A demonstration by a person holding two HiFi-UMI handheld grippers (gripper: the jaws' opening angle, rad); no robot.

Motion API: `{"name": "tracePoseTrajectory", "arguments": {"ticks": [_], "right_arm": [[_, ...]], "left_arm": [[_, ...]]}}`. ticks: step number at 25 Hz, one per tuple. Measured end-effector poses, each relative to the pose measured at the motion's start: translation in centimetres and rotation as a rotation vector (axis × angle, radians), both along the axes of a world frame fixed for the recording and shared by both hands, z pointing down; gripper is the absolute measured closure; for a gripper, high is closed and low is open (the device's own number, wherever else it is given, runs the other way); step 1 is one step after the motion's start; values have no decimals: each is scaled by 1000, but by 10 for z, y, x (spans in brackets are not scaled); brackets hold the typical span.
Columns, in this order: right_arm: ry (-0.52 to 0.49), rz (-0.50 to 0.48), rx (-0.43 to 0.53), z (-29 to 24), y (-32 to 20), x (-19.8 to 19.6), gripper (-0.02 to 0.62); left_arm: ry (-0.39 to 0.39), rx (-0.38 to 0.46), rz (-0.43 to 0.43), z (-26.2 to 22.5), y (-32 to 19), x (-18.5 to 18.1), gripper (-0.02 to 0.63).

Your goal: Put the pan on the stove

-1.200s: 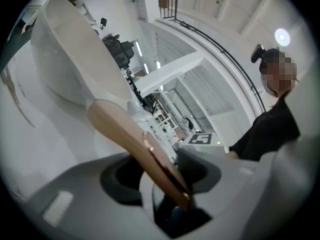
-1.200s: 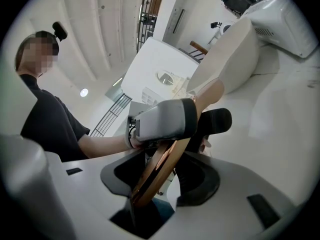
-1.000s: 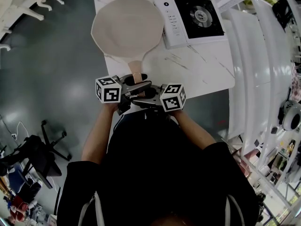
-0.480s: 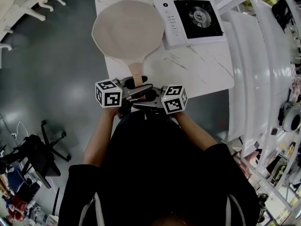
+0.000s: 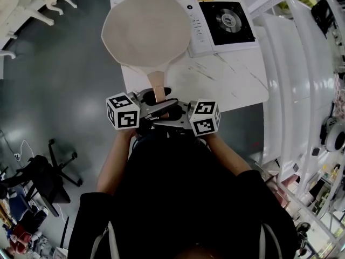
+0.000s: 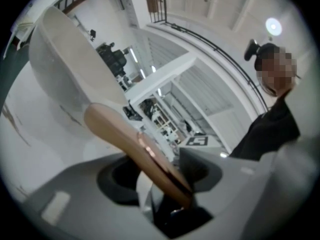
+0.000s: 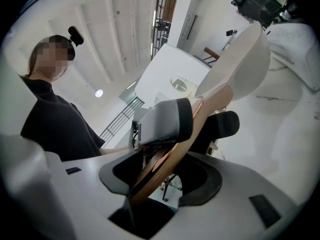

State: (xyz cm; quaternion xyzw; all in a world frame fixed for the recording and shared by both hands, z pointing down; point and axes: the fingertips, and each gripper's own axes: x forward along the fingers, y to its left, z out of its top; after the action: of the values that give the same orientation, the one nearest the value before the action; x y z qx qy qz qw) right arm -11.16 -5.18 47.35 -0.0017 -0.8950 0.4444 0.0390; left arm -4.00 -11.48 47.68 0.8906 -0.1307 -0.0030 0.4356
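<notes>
Head view: round beige pan (image 5: pixel 145 28) just left of white, black-topped stove (image 5: pixel 221 21) on marbled counter (image 5: pixel 232 82), wooden handle (image 5: pixel 157 85) between left gripper (image 5: pixel 156 102) and right gripper (image 5: pixel 164 115). Left gripper view: jaws clamped on handle, just opened slightly. Right gripper view: jaws clamped likewise.

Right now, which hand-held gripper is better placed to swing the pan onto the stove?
Right, probably. Both grip the handle of the pan, though the left hand-held gripper has just been opening its jaws around it. The right hand-held gripper is on the side toward the stove.
</notes>
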Motion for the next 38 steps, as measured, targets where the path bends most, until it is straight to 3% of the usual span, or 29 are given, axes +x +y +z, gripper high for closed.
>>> {"name": "tracePoseTrajectory", "arguments": {"ticks": [9,35,38], "right_arm": [[-13,79,47,-39,-12,10,389],[23,450,88,-75,-78,124,385],[27,476,89,-77,-80,119,385]], "left_arm": [[23,56,69,-41,-6,14,370],[102,96,404,-82,-43,143,362],[106,98,428,-85,-43,139,360]]}}
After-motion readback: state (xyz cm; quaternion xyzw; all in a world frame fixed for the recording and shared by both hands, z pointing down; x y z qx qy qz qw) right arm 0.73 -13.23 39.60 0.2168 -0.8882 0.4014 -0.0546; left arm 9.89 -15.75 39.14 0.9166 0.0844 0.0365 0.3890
